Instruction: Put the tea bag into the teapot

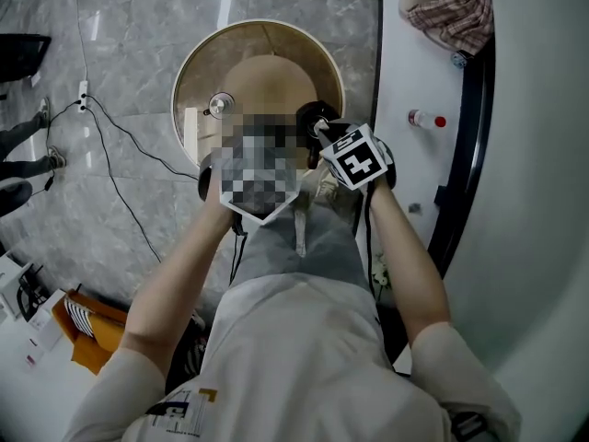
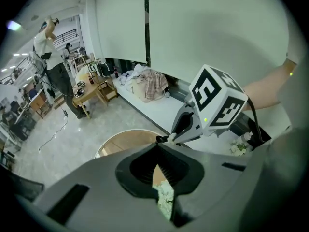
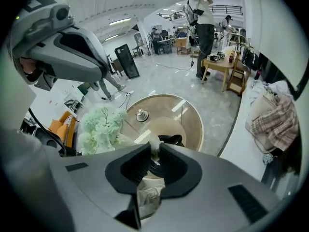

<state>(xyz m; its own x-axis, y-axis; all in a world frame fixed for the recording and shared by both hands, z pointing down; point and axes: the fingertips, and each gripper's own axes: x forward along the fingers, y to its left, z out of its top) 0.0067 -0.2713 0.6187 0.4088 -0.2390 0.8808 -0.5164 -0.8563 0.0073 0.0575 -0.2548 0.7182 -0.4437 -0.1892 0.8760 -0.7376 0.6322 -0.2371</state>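
Tea bag's in the grip, teapot just ahead

My right gripper (image 3: 154, 148) is clamped on the tea bag (image 3: 147, 197) and my left gripper (image 2: 157, 146) is closed on nothing. I'd center over the teapot (image 3: 171, 140) mouth before letting go.

Person wears pale short-sleeved T-shirt (image 1: 304, 339) with small printed graphic (image 1: 189, 403) in front, grey trousers (image 1: 317, 242); left gripper (image 2: 157, 153) and right gripper (image 3: 153, 149) are grey shells, black ribbed jaws, right one topped by white cube (image 2: 217, 100) with black square markers.
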